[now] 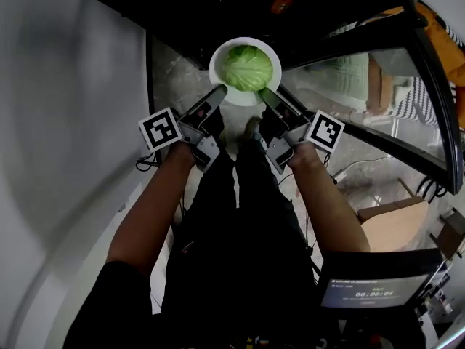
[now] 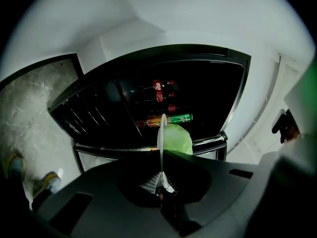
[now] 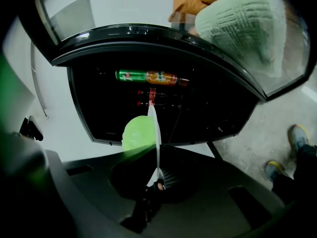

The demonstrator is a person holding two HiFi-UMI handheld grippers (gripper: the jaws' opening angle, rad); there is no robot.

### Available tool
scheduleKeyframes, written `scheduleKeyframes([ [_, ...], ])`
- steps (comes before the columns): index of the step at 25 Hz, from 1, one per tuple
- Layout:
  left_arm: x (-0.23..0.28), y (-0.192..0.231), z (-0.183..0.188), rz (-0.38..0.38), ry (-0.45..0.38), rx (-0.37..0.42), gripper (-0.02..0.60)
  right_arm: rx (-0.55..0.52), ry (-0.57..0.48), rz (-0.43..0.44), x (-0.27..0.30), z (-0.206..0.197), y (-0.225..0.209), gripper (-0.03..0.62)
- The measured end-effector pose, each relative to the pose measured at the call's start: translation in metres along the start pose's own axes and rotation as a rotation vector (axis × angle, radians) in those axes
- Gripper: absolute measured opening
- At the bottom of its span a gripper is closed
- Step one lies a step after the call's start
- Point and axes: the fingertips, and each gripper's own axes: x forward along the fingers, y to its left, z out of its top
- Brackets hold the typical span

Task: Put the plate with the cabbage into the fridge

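**Plate pinched by its near rim, cabbage loose on top**

The round white plate [image 1: 216, 71] hangs in the air in front of the open black fridge [image 1: 182, 13], not yet inside it, with the pale green head of cabbage [image 1: 247, 67] sitting loose in its middle. The left tool [image 1: 218, 93] is clenched on the plate's near rim at one side and the right tool [image 1: 267, 97] is clenched on the same rim at the other. Both gripper views show the thin rim edge-on, nipped between closed jaws.

The main risk is tilt. Both grips lie on the side nearest the person, so the far edge carries the weight unsupported. If either wrist rolls or one tool dips, the plate could pivot in the jaws. The cabbage is round and nothing holds it, so it would likely roll off towards the mottled grey floor [image 1: 174, 78].

A second risk is slip. The rim is smooth and only a narrow strip of it is caught, so a jolt could slide it out of one tool and leave the other carrying everything.

The third is contact on the way in. Dark cola bottles with red labels [image 2: 159, 89] and a green-and-orange bottle lying on its side [image 2: 168, 119] already occupy the shelves. The open glass door [image 1: 363, 71] stands close on the right. A bump against a shelf edge or a bottle would jar the plate, and the dark interior makes the free space hard to judge.
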Motion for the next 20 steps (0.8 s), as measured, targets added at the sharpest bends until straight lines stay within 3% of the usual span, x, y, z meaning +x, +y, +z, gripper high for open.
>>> scheduleKeyframes([
  [6,0.0015,-0.0053,-0.0017,-0.046,-0.025,-0.004,0.015,-0.027,0.006,0.016,0.0016,0.0002,0.0062,0.017],
  [11,-0.0014,-0.0039,-0.0045,0.009,-0.019,-0.028,0.015,0.038,0.011,-0.008,-0.0003,-0.0051,0.0013,0.017],
  [20,0.0001,-0.0081,-0.0022,0.028,-0.040,-0.008,0.015,0.058,0.014,0.007,0.0015,-0.0026,0.0045,0.017],
])
